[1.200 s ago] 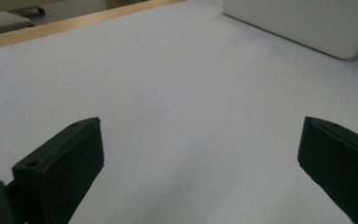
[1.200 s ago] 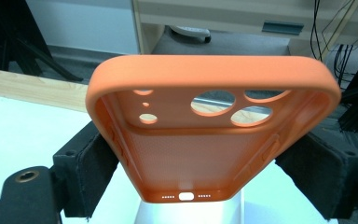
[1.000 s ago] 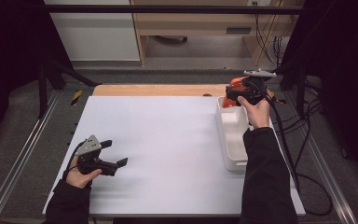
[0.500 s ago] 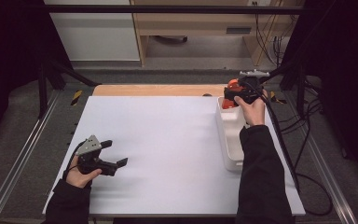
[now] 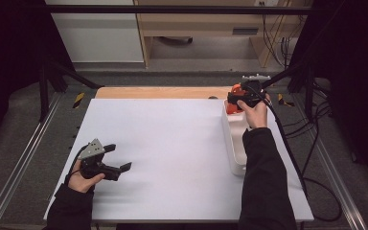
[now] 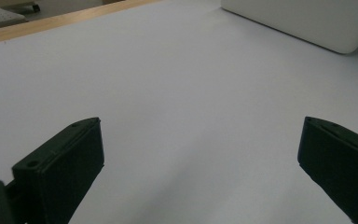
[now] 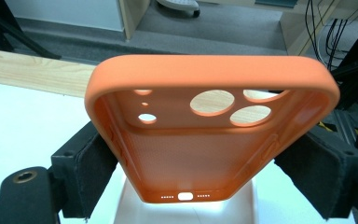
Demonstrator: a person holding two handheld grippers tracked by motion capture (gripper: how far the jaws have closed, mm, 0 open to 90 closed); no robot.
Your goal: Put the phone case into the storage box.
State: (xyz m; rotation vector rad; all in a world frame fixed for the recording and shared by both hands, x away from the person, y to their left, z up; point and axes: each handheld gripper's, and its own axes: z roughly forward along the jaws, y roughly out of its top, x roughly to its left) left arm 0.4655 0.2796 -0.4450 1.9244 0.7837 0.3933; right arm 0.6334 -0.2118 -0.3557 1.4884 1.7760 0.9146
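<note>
Right gripper clamped an orange phone case above the far end of the white tray.
Beside that tray, the left gripper sat wide open, empty. Between the right jaws the case was squeezed by its soft sides; it might buckle and slip free.

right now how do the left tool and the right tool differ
The left tool holds nothing and its jaws stand wide apart; the right tool is shut on the orange phone case. The left tool sits low at the near left of the white table, while the right tool is up over the far end of the white tray. Both have black jaws and are held by a hand in a dark sleeve.
</note>
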